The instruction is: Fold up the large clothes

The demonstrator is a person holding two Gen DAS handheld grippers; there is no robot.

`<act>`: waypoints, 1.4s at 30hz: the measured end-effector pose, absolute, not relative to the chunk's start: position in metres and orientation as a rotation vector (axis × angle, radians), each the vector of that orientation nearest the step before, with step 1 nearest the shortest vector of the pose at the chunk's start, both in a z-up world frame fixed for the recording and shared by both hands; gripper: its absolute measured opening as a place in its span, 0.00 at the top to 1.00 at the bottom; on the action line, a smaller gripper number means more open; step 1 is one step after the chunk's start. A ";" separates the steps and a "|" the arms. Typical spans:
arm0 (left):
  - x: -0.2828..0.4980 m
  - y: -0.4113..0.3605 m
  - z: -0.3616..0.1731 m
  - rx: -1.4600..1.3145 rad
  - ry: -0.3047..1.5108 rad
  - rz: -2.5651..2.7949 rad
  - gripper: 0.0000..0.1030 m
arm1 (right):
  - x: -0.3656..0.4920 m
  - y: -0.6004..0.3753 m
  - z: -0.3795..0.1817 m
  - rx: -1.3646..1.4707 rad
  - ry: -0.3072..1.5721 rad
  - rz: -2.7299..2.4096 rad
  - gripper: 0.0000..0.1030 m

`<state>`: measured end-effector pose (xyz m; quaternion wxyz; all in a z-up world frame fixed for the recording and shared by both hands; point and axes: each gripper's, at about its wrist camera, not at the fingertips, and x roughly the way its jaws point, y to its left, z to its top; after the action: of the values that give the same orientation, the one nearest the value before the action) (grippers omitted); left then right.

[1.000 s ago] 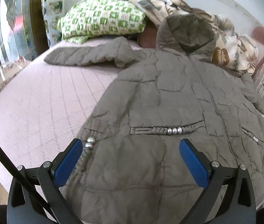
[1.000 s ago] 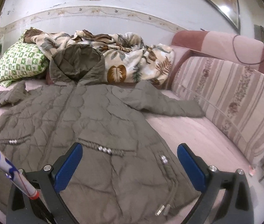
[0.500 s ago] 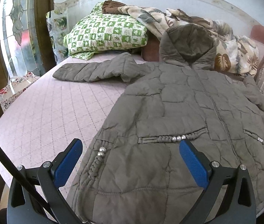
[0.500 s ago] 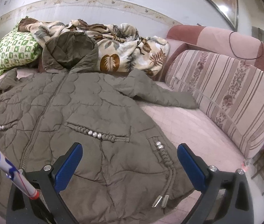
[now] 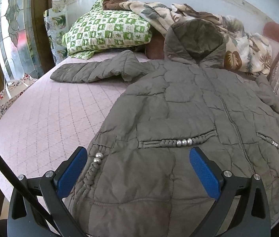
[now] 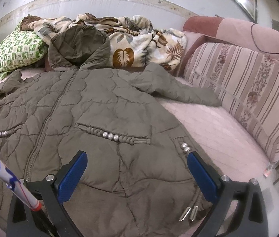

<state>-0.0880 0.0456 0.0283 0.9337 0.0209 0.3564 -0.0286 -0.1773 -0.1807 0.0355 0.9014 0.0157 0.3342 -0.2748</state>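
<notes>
Two sleeves spread sideways from the olive quilted coat (image 5: 178,102), lying flat, zipped, hood up on the bed (image 5: 46,118). Left gripper (image 5: 138,169) and right gripper (image 6: 137,172) gape wide above its hem, empty.

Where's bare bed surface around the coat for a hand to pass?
Free: pink bedspread left of the coat, below its sleeve; also between the right sleeve and striped cushion. Crowded: green pillow and leaf blanket behind the hood.

No legible text, label or number on anything here.
</notes>
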 end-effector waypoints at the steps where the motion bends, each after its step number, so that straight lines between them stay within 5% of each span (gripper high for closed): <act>1: -0.088 0.045 0.028 0.043 0.729 -0.062 0.00 | -0.176 -0.180 0.035 0.032 0.693 -0.565 0.00; 42: -0.095 0.031 0.030 0.113 0.735 -0.117 0.00 | -0.169 -0.164 0.028 0.000 0.711 -0.517 0.00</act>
<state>-0.0950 0.0313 0.0297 0.9299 0.0554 0.3591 -0.0571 -0.1686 -0.1638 0.0280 0.9050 0.0000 0.3440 -0.2501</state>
